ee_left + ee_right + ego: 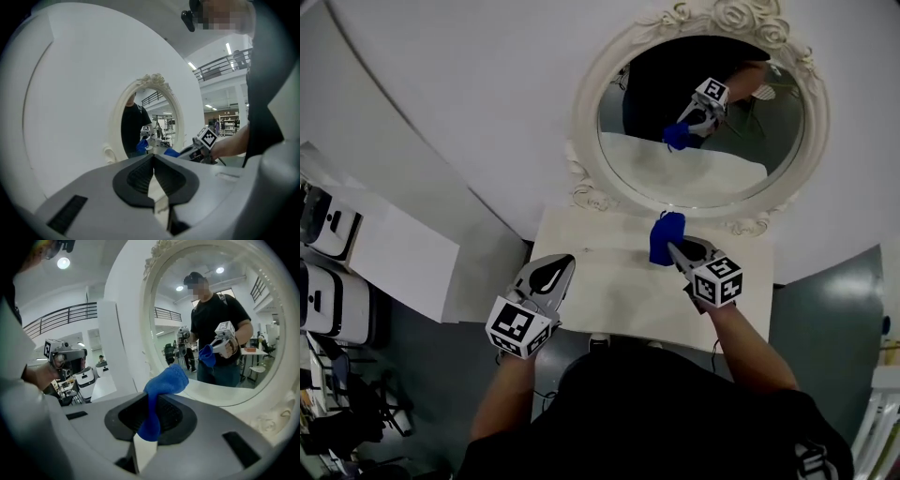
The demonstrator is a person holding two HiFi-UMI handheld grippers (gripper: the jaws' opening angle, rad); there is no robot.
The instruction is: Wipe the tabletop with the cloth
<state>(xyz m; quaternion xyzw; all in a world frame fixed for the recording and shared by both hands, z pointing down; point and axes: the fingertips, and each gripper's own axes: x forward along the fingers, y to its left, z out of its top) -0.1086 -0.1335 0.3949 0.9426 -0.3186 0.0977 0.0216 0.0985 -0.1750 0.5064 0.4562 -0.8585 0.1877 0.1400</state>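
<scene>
A blue cloth (666,236) hangs bunched from my right gripper (677,250), which is shut on it over the far part of the small white tabletop (609,291), close to the mirror. In the right gripper view the cloth (161,392) sticks up and out between the jaws. My left gripper (555,270) is held over the table's left front part, jaws shut with nothing between them (153,165). From the left gripper view the right gripper (180,151) and the cloth (171,152) show to the right.
An oval mirror (703,117) in an ornate white frame stands at the table's back against a white wall and reflects the cloth and gripper. White boxes (328,272) and grey floor lie to the left. The table's near edge (609,336) is close to my body.
</scene>
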